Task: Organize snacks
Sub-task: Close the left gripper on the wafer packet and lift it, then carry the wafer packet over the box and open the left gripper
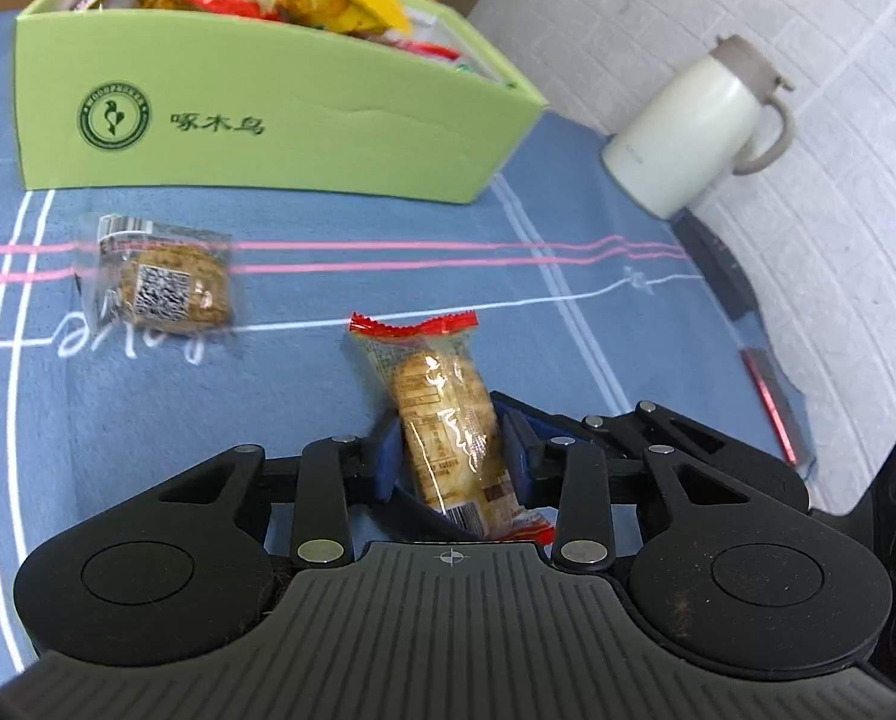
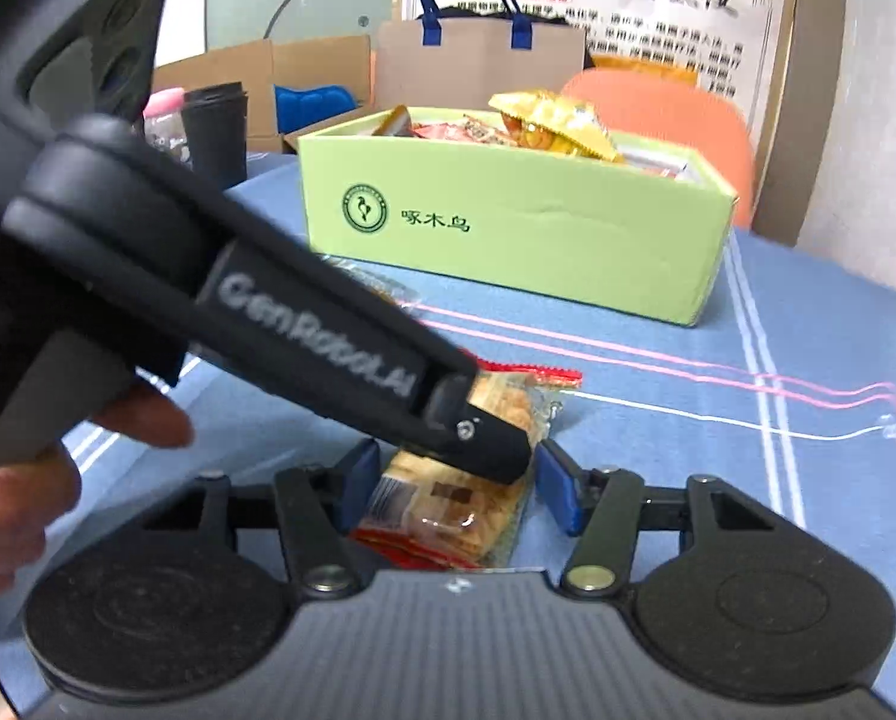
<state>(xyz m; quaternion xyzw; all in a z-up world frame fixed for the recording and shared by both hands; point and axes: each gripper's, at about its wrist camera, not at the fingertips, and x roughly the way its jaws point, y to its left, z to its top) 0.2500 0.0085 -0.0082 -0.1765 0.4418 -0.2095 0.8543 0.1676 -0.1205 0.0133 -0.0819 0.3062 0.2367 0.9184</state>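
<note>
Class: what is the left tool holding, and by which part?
The red-ended cracker packet, pinched by its long sides, around the middle, in the left tool.

Even, bright indoor light on both my views, soft and diffuse; source not visible. Shadows faint, only thin dark edges under the green box point(image 1: 256, 120). Glare on the clear snack wrapper point(image 1: 448, 438) in the left view. Motion blur smears the other packet point(image 1: 160, 282) and the whole right view, poster point(image 2: 598, 6) text included. Strong fisheye bending; corners go black.
</note>
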